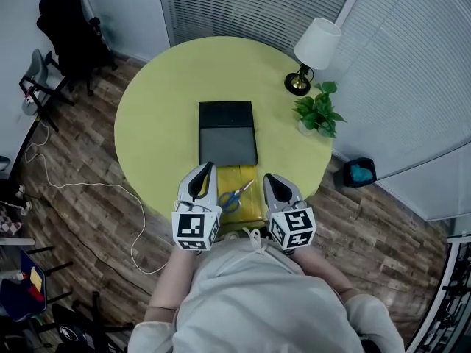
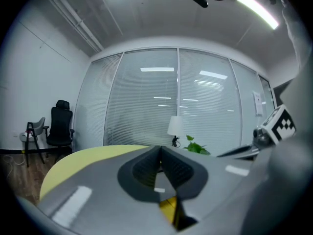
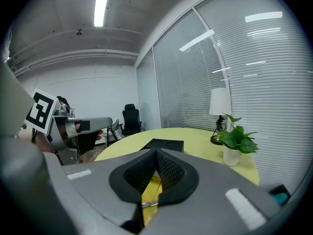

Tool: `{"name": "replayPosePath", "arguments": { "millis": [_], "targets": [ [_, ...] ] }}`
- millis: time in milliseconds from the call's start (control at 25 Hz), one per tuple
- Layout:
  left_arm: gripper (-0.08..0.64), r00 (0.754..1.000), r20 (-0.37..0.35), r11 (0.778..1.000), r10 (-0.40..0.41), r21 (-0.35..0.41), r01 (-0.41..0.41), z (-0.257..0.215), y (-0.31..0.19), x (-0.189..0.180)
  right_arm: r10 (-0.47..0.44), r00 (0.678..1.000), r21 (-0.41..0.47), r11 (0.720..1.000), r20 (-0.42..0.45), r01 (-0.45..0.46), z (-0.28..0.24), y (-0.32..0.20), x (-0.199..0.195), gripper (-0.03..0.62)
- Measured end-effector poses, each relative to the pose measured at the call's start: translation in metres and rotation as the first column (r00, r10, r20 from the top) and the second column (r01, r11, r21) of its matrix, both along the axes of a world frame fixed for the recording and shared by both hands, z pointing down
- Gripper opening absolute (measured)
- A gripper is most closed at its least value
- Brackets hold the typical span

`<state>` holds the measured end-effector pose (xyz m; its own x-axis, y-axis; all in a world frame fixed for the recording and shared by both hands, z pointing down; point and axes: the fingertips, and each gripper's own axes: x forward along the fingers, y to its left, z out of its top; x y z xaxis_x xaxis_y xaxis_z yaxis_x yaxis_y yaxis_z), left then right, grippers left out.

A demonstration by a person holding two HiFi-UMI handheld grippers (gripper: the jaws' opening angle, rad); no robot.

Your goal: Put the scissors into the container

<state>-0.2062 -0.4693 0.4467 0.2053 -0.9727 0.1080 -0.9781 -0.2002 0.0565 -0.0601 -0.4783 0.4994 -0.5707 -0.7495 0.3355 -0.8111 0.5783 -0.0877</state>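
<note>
**Nearby but untouched: scissors lay on the yellow mat**

Evidently neither tool held anything. The left gripper [image 1: 208, 168] and the right gripper [image 1: 269, 177] hung side by side over the near edge of the round table [image 1: 154, 109]. Each had its jaws pressed together at the tips, with nothing between them. The blue-handled scissors [image 1: 235, 195] lay between the two grippers on a yellow mat [image 1: 237, 173], touched by neither. The dark container [image 1: 227, 132] sat just beyond the mat, toward the table's middle. A lamp [image 1: 316, 48] and a potted plant [image 1: 318, 110] stood near the table's right edge.
</note>
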Motion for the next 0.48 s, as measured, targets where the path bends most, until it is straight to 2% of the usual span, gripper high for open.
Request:
{"name": "replayPosePath", "arguments": {
  "millis": [480],
  "targets": [
    [0.006,0.999,0.003,0.998,-0.051,-0.035,0.051,0.012,0.011,-0.013,0.000,0.999,-0.037,0.999,-0.033,-0.001,0.011,0.011,-0.005,0.000]
  ]
}}
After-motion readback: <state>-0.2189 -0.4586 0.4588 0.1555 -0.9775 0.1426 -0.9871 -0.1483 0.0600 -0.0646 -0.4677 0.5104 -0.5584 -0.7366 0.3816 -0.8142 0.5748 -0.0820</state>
